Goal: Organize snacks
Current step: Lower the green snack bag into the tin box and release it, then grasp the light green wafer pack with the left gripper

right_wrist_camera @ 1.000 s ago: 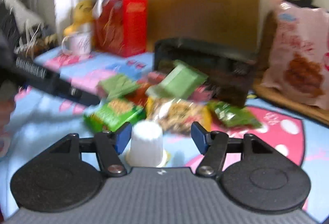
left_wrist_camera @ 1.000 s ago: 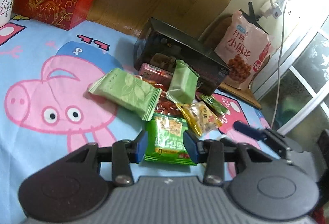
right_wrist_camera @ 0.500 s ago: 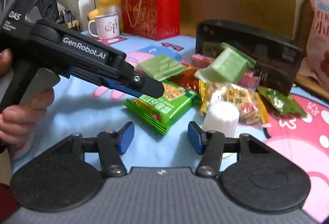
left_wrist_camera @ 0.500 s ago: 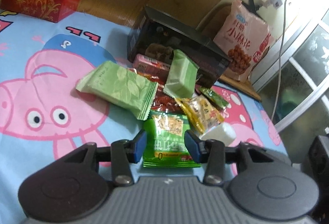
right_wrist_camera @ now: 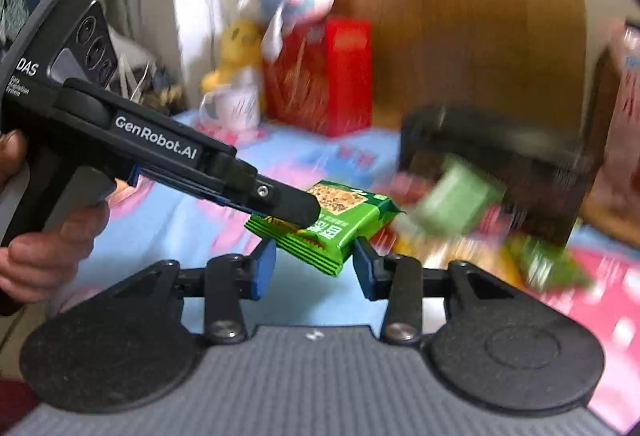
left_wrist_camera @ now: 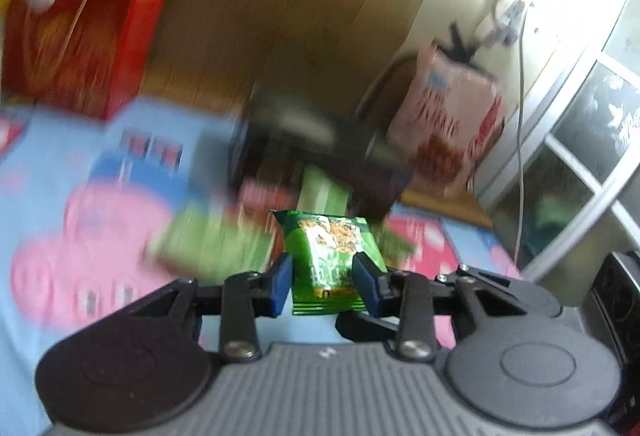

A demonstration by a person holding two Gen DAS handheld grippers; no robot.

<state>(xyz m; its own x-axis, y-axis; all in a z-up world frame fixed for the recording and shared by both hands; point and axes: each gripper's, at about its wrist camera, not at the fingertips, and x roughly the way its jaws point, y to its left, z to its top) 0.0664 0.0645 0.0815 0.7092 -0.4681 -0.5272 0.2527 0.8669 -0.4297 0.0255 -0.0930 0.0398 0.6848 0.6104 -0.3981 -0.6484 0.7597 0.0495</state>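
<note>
The left gripper [left_wrist_camera: 323, 280] has just been closing and is pinching the green snack pack [left_wrist_camera: 330, 256], lifting it above the blue pig cloth [left_wrist_camera: 60, 163]. At two o'clock sits the black box [right_wrist_camera: 492, 151]. The right gripper [right_wrist_camera: 314, 268] has just been closing, holding nothing.

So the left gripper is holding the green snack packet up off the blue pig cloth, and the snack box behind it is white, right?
Almost. The box is wrong: the snack box is black, not white, as the right wrist view shows. The rest holds: the left gripper has closed on the green snack packet and holds it up off the blue pig cloth.
</note>
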